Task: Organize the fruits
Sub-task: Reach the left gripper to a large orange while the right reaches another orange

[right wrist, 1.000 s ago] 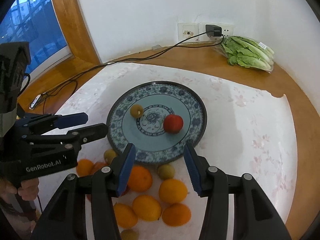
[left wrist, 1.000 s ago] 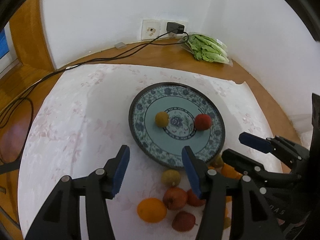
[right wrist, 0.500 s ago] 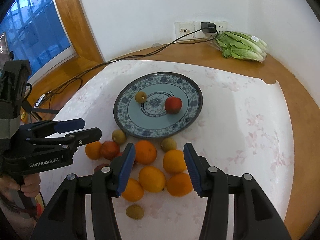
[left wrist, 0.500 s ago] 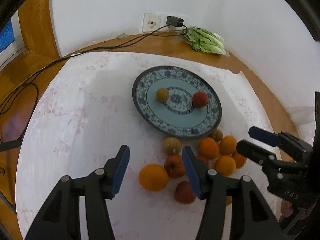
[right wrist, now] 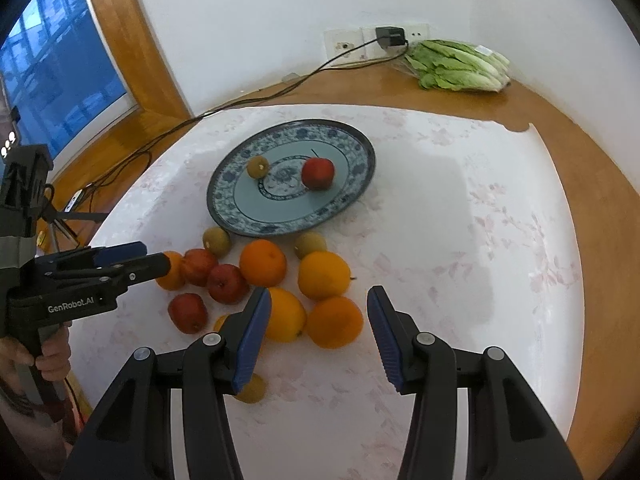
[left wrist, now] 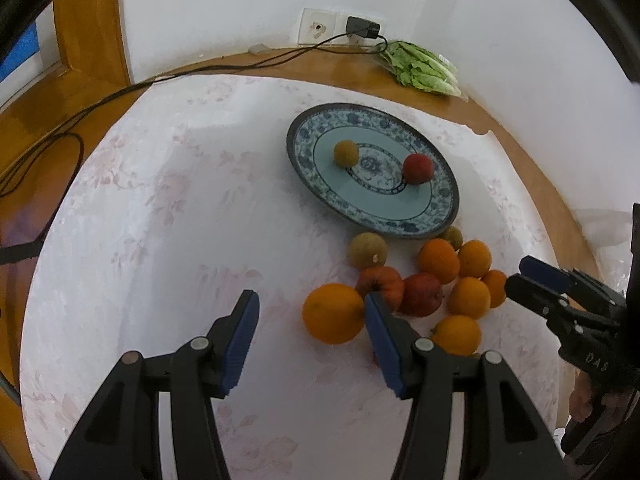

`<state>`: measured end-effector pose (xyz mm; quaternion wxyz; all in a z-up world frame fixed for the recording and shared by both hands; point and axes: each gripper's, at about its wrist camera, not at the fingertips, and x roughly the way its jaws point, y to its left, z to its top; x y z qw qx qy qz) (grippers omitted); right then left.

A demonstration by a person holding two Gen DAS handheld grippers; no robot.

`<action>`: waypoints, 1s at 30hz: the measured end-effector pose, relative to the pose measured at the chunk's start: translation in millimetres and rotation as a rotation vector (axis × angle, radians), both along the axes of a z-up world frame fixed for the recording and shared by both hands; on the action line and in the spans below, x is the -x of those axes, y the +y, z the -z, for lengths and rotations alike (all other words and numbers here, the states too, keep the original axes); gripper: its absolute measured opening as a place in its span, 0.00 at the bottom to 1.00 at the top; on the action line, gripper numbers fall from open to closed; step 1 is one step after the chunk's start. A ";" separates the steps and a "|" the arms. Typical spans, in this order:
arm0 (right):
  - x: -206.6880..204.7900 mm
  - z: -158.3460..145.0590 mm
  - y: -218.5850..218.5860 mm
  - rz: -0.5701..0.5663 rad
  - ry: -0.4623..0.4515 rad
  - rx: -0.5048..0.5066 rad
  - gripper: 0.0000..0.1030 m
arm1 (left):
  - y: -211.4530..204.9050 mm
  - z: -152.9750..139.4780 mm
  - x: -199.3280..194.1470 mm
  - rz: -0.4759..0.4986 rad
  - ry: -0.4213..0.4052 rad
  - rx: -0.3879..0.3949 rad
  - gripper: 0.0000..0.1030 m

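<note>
A blue patterned plate [left wrist: 434, 204] [right wrist: 344, 204] holds a red apple [left wrist: 417, 168] [right wrist: 317, 173] and a small brown-green fruit [left wrist: 346, 153] [right wrist: 257, 167]. In front of it on the white cloth lies a pile of oranges [left wrist: 333, 319] [right wrist: 334, 321], red apples [left wrist: 421, 294] [right wrist: 227, 283] and small brown-green fruits [left wrist: 368, 249] [right wrist: 216, 241]. My left gripper [left wrist: 308, 334] is open and empty above the cloth, an orange beside its right finger. My right gripper [right wrist: 318, 334] is open and empty, above the nearest oranges.
A bag of green lettuce [left wrist: 420, 66] [right wrist: 460, 66] lies at the back by the wall. A black cable [left wrist: 120, 92] [right wrist: 240, 100] runs from a wall socket [right wrist: 390, 36] across the wooden sill to the left. The white cloth [left wrist: 180, 220] covers the round table.
Both grippers have pulled back and up from the plate, so the fruit pile in front of it has come into full view. Both stay open and empty.
</note>
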<state>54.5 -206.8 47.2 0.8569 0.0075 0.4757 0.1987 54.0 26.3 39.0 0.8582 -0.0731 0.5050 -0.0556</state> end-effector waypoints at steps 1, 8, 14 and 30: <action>0.4 1.0 -1.2 0.003 0.002 -0.001 0.50 | -0.1 0.8 1.3 0.002 0.000 0.006 0.56; 0.2 10.1 -4.5 0.013 0.032 -0.018 0.50 | -5.8 4.0 5.9 0.021 0.000 0.009 0.57; -1.0 15.1 -9.9 0.034 0.059 -0.024 0.50 | -4.1 10.2 2.8 0.008 0.015 0.030 0.57; -3.3 23.1 -14.3 0.041 0.085 -0.053 0.50 | -4.6 14.8 1.7 0.026 0.009 0.117 0.40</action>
